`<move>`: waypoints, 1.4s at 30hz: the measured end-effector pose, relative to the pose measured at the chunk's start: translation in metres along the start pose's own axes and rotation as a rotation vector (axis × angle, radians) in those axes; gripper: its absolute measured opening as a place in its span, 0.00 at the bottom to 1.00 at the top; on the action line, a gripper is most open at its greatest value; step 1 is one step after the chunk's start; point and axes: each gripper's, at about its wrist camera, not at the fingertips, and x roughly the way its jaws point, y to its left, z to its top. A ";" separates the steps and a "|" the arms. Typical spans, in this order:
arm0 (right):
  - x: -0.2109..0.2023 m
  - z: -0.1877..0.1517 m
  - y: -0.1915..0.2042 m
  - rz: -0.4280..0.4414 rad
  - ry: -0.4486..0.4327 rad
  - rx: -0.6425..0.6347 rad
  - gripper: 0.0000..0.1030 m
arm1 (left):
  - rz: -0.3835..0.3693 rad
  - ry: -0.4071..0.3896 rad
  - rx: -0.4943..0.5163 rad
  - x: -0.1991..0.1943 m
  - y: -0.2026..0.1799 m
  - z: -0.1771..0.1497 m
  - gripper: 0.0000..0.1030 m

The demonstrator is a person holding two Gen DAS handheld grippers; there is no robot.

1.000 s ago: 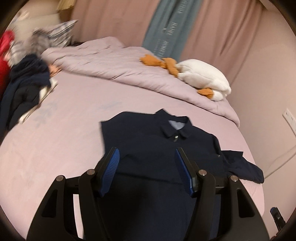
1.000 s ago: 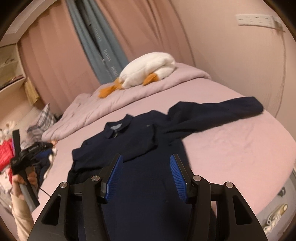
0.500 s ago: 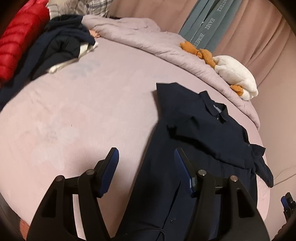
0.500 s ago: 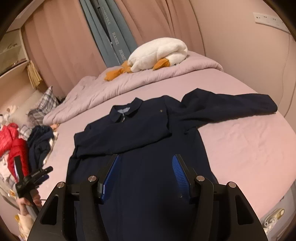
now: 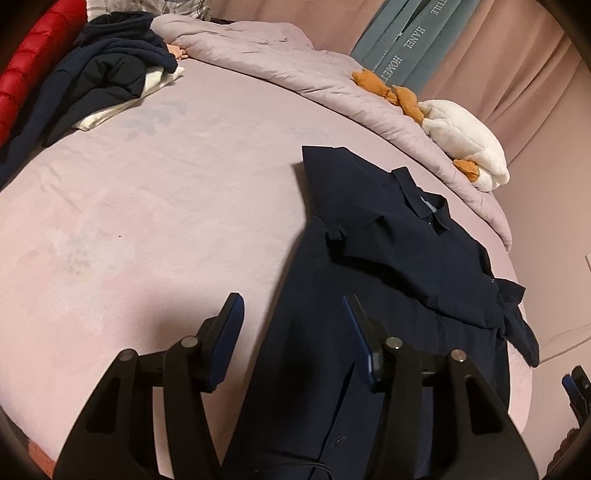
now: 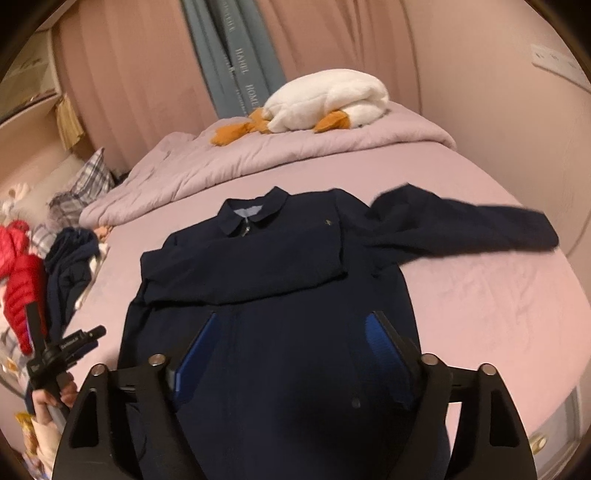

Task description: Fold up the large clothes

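Left wrist view
Left gripper [image 5: 291, 325]: fingers spread wide, nothing between them; hovering above the near left edge of the coat.
Coat [image 5: 399, 258]: navy, collared, flat on the bed, front up; one sleeve folded across the chest, the other reaching toward the bed's right edge.
Bed [image 5: 147, 206]: pink sheet, bare to the left of the coat.
Quilt [image 5: 266, 55]: lilac, bunched along the far side.
Goose toy [image 5: 465, 144]: white with orange feet, lying on the quilt.
Clothes pile [image 5: 96, 81]: dark and white garments, far left, well apart from the coat.
Red jacket [image 5: 29, 74]: quilted, at the left edge beside the pile.
Curtain [image 5: 413, 33]: grey-blue lettered panel among pink drapes.

Right wrist view
Right gripper [image 6: 295, 343]: wide open, empty; poised over the lower body of the coat [image 6: 280, 280].
Sleeve [image 6: 461, 229]: stretched out to the right on the sheet.
Folded sleeve [image 6: 240, 269]: laid across the chest below the collar.
Left gripper [image 6: 62, 350]: in hand at lower left, beside the bed; opening not discernible here.
Goose toy [image 6: 325, 99]: on the quilt [image 6: 258, 155] beyond the collar.
Plaid pillow [image 6: 88, 177]: far left.
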 end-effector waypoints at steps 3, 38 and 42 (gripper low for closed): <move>0.011 0.014 0.008 0.000 0.000 -0.040 0.81 | 0.007 -0.003 0.001 0.003 0.001 0.003 0.45; 0.238 0.033 0.013 -0.081 0.395 -0.088 0.01 | 0.027 0.141 -0.054 0.072 0.037 -0.005 0.23; 0.213 0.047 0.023 -0.111 0.305 -0.140 0.01 | 0.026 0.143 -0.055 0.074 0.036 -0.005 0.23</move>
